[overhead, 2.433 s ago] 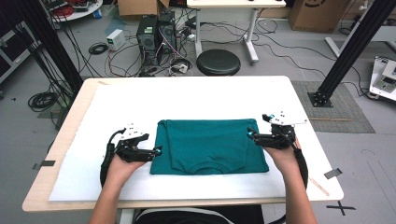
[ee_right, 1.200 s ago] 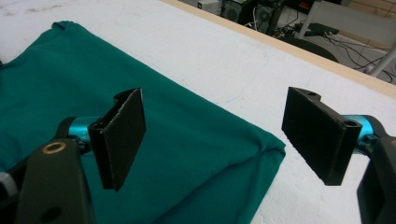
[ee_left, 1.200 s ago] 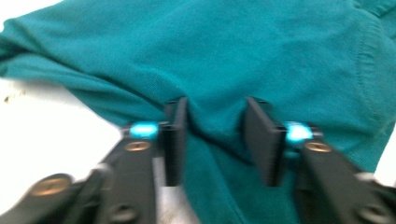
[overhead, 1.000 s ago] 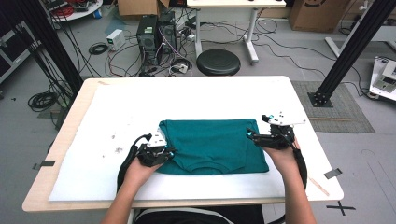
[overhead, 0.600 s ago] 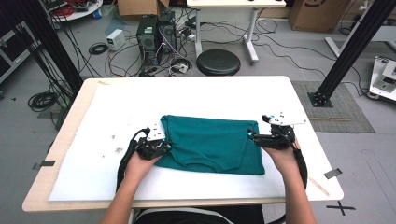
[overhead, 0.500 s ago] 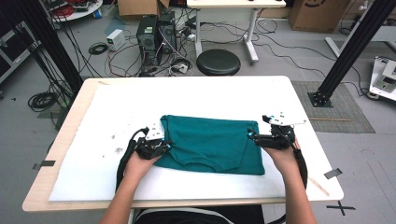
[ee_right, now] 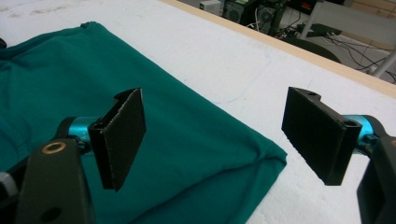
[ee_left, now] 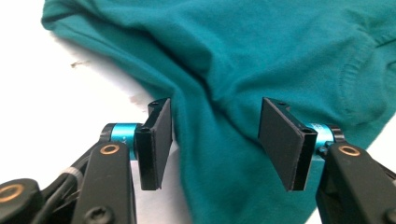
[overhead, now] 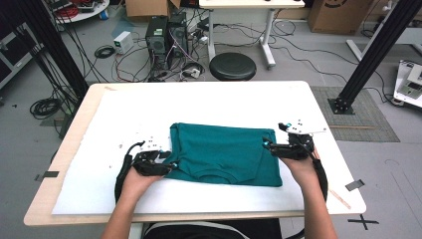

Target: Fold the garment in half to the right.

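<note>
A teal shirt lies folded flat on the white-covered table. My left gripper sits at the shirt's lower left edge. In the left gripper view my left gripper has just been opening. A raised fold of the teal shirt runs between the jaws, and the pads do not press it. My right gripper rests at the shirt's right edge. The right gripper view shows my right gripper wide open over the corner of the shirt, gripping nothing.
The wooden table edge frames the white cover. Beyond the far edge stand a black stool, computer towers with cables, and a slanted black frame post at the right. Bare white cover lies left and behind the shirt.
My left gripper moved in from the shirt's left edge and pushed that side inward, then its jaws opened and let go of the fabric. The right gripper has not moved.
</note>
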